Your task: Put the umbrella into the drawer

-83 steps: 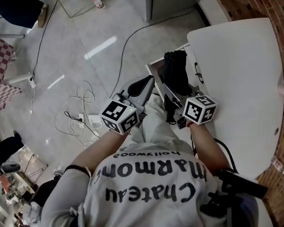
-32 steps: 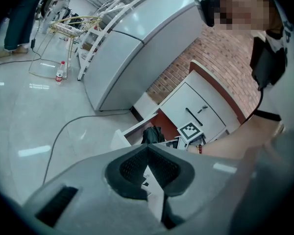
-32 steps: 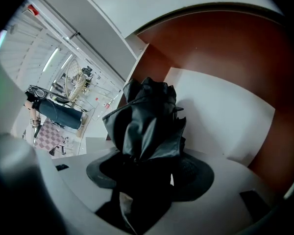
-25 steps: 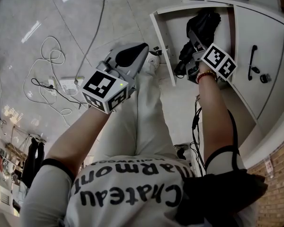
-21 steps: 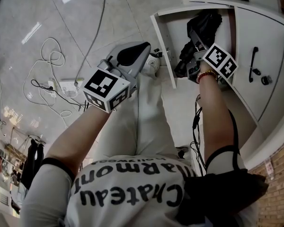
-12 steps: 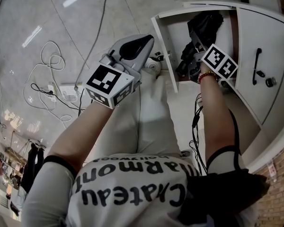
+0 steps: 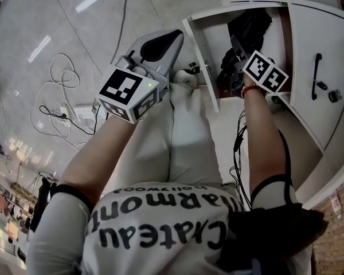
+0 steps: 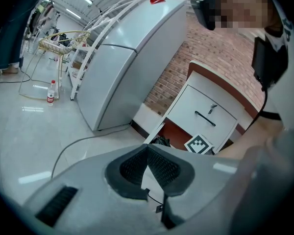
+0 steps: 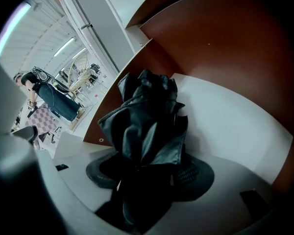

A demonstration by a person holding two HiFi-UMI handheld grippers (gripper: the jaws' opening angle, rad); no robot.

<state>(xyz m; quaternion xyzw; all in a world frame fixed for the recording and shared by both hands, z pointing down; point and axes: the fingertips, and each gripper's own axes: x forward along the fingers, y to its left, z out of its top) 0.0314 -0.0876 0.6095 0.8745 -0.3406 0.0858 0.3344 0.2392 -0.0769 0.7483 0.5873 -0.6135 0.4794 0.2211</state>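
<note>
Right gripper [image 9: 152, 173]: jaws wide, clamped on black folded fabric umbrella [image 9: 147, 116] to lower it | Umbrella: inside open white drawer [image 9: 235, 116], near its back corner | Left gripper [image 8: 148, 155]: jaws together, empty, held clear.

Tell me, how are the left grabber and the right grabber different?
The right gripper is clamped on the black umbrella; the left gripper is shut on nothing. The right gripper reaches into the open drawer; the left gripper is outside it, over the floor. Both carry a marker cube.
</note>
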